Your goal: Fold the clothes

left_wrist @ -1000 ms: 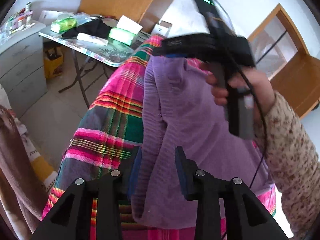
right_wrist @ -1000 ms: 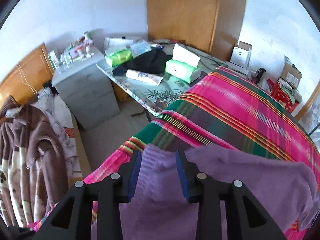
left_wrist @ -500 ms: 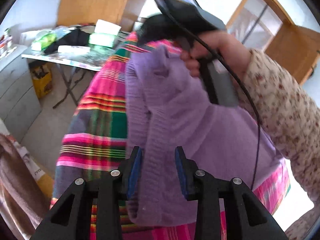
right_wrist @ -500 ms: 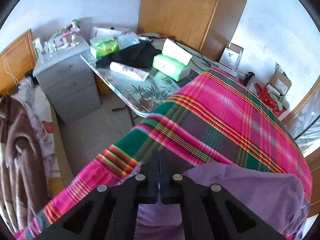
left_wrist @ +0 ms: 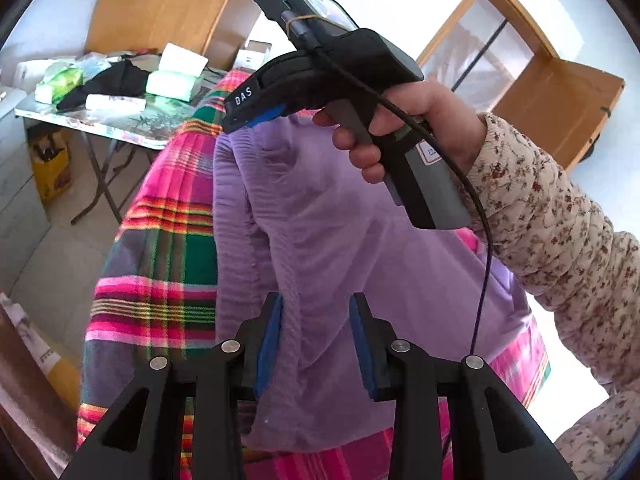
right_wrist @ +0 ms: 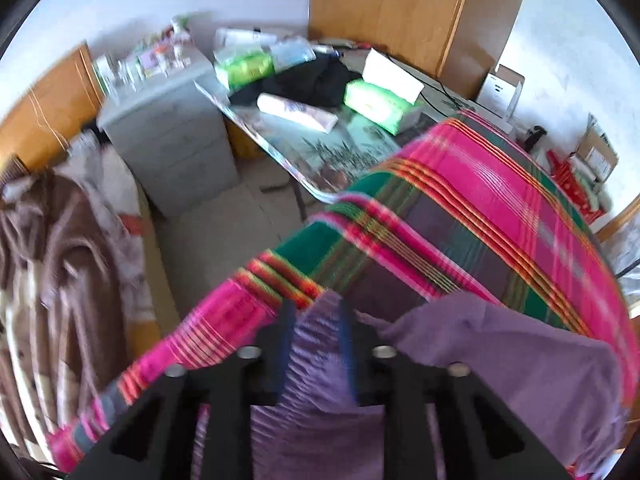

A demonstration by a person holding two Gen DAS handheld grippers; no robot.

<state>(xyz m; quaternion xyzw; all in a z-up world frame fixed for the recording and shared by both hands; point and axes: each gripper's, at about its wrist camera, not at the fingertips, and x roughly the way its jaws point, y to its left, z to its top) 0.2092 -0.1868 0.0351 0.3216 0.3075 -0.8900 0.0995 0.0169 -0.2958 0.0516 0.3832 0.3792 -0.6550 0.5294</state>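
A purple knit sweater (left_wrist: 328,232) lies on a bed covered with a pink and green plaid blanket (left_wrist: 160,240). My left gripper (left_wrist: 316,344) stands open over the sweater's near end, a ridge of knit showing between its blue pads. A hand (left_wrist: 420,120) in a floral sleeve holds my right gripper (left_wrist: 240,118) at the sweater's far end, pointing steeply down. In the right wrist view, which is blurred, the right gripper (right_wrist: 318,312) has its jaws opening, with ribbed purple sweater (right_wrist: 500,360) fabric between them above the blanket (right_wrist: 480,208).
Beyond the bed stands a folding table (right_wrist: 320,148) with tissue packs and a black cloth. Grey drawers (right_wrist: 172,140) stand beside it. A pile of brown clothes (right_wrist: 60,260) lies at the left. A wooden wardrobe (right_wrist: 384,20) stands against the back wall.
The right jaws went from apart around the sweater's edge to fully shut, and now stand apart again. The left view has rolled slightly; its jaws kept the same gap.
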